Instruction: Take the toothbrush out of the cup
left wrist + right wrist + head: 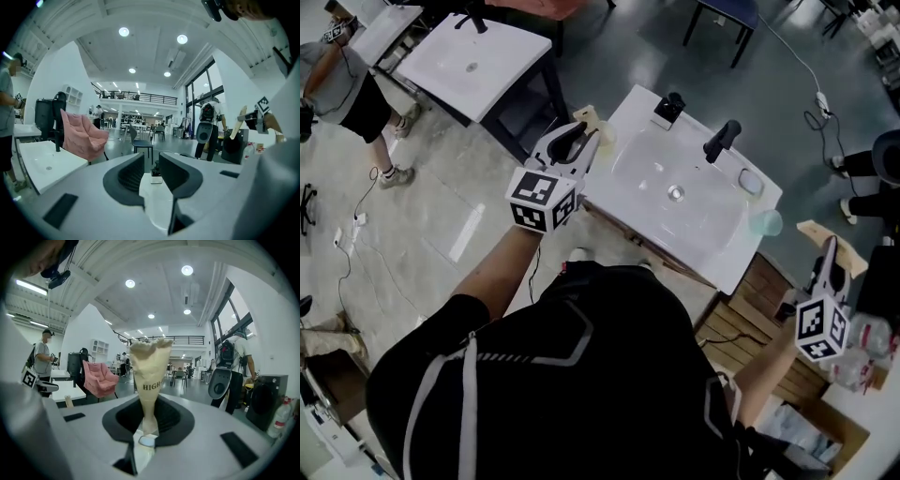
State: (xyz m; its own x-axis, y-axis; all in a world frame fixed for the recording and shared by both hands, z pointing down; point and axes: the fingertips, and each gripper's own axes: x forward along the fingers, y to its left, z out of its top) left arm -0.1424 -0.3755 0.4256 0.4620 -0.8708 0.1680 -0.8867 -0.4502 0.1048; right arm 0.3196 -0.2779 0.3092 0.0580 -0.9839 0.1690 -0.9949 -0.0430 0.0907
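Right gripper view: toothbrush (149,376) clamped in right gripper (150,420), pads pressing low end of handle from both sides. Pale cream, matte, wood-like. Narrow at the pinch, flaring wide toward top w/ ragged, tufty upper edge. Dark print "HIGH" across mid-handle; no more print readable. Standing near upright out of the jaws, slight lean.

Head view: same toothbrush seen as beige strip above right gripper's marker cube, lower right. Held in air off right side of white sink counter (727,253), above wooden crates & clutter, not above basin. Out of cup (766,222) and well apart from it. Cup pale greenish, see-thru, at counter's right edge. Black tap (722,141) at back of basin.

Left gripper view: left gripper (151,161) w/ jaws apart, nothing between, only open floor & chairs beyond the gap. Toothbrush again at far right, a tilted tan stick rising from right gripper.

Head view again: left gripper at counter's left corner, far side from cup. Small beige piece (586,117) just past its tips; can't tell what, nor whether touching.
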